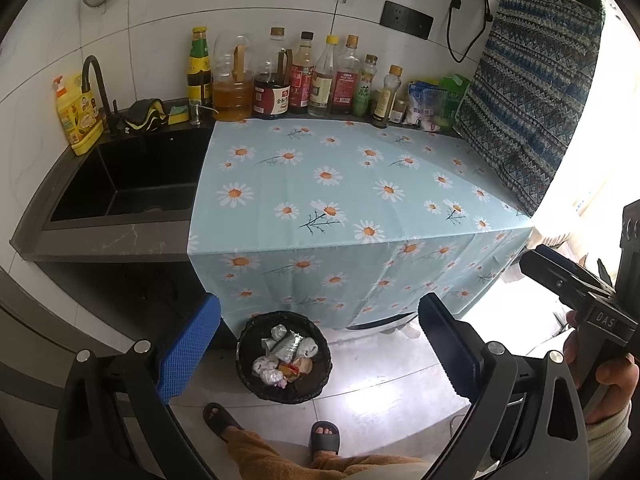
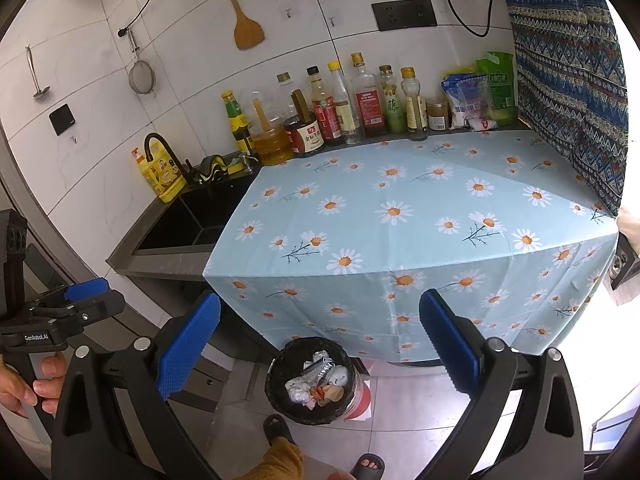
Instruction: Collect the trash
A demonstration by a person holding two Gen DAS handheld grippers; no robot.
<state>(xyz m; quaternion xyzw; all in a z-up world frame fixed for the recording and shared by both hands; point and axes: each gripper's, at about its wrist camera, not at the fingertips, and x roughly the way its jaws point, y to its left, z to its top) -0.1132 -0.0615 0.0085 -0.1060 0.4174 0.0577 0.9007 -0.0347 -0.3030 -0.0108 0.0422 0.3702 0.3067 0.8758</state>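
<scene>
Trash (image 1: 286, 356) fills my one black woven bin (image 1: 245, 376) on the near floor. Both grippers, left (image 1: 320, 348) and right (image 2: 320, 346), gape empty. Only the right view shows two wall utensils (image 2: 246, 28).

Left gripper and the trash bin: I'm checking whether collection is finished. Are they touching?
Apart. In the left wrist view the left gripper has its jaws open and empty, held above the trash bin, which stands on the floor below.

One bin (image 1: 284, 356); one sink (image 1: 132, 176); two tools (image 1: 320, 348).
</scene>
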